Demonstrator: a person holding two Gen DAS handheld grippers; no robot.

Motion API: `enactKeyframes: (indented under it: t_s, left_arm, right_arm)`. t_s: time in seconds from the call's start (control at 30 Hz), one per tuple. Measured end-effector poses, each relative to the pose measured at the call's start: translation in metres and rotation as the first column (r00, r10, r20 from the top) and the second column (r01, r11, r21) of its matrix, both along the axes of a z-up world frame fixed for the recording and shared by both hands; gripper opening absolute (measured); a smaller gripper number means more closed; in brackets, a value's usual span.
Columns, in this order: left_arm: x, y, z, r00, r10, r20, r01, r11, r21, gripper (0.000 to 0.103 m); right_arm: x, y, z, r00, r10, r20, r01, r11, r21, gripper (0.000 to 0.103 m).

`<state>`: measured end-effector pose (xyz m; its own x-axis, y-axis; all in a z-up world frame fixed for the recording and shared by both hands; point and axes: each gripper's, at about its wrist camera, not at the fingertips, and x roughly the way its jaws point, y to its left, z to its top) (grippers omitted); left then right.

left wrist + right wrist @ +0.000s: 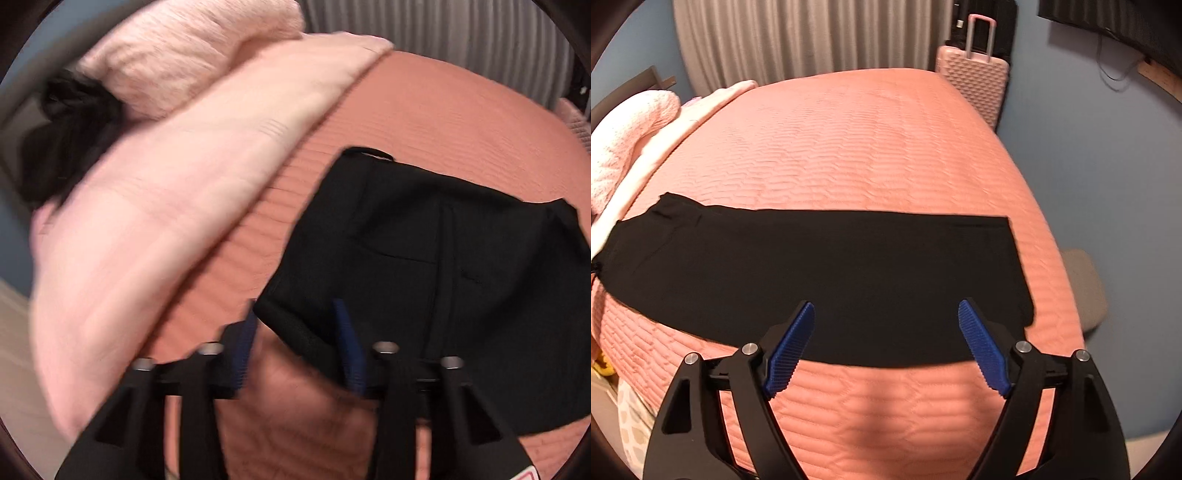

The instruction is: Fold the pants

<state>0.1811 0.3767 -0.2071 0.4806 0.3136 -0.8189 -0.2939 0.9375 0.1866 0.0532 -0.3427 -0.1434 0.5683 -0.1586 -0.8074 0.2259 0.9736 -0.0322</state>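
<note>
Black pants (820,269) lie flat on the pink quilted bed (871,140), stretched left to right, waist end at the left and leg hems at the right. In the left wrist view the waist end of the pants (443,266) fills the right half. My left gripper (295,314) is open, its blue fingers on either side of the lifted near corner of the waist, one finger (349,347) over the fabric. My right gripper (886,314) is open wide and empty, held above the near edge of the pants at the leg part.
Pale pink pillows and a folded blanket (166,192) lie at the head of the bed, with a dark garment (70,140) beside them. A pink suitcase (975,77) stands past the far corner. A grey curtain (798,37) hangs behind. A grey stool (1086,288) stands at the right.
</note>
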Motion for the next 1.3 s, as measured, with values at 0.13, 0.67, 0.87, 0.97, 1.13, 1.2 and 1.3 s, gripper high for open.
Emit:
enactKeyframes:
  t_s: [0.13,0.67,0.87,0.97,1.13,1.2,1.3]
  left_arm:
    - [-0.025,-0.014,-0.002,0.982,0.176,-0.072,-0.146,0.94,0.309,0.063]
    - [-0.072,-0.317,0.086,0.943,-0.287,0.165,0.255,0.947,0.194,0.075]
    - [-0.073,-0.416,0.077,0.888,-0.44,0.135,0.428,0.897,0.112,0.081]
    - [-0.073,-0.44,0.073,0.869,-0.482,0.111,0.469,0.875,0.122,0.081]
    - [-0.078,-0.448,0.071,0.859,-0.503,0.099,0.485,0.86,0.158,0.082]
    - [-0.077,-0.449,0.068,0.862,-0.498,0.093,0.479,0.862,0.167,0.085]
    - [-0.077,-0.44,0.059,0.869,-0.49,0.066,0.476,0.865,0.16,0.085]
  right_arm:
    - [-0.004,-0.044,-0.016,0.995,-0.094,-0.027,0.094,0.996,-0.005,0.079]
    - [0.119,-0.166,-0.087,0.992,0.022,-0.123,-0.007,0.993,0.122,0.04]
    - [0.115,-0.182,-0.066,0.999,0.036,-0.034,-0.032,0.991,0.128,0.005]
    - [0.12,-0.191,-0.065,0.999,0.029,-0.028,-0.026,0.994,0.104,0.006]
    - [0.12,-0.189,-0.073,0.998,0.032,-0.049,-0.027,0.996,0.091,0.016]
    - [0.124,-0.19,-0.086,0.997,0.031,-0.071,-0.025,0.997,0.08,0.022]
    - [0.12,-0.195,-0.082,0.997,-0.047,-0.058,0.051,0.996,0.069,0.026]
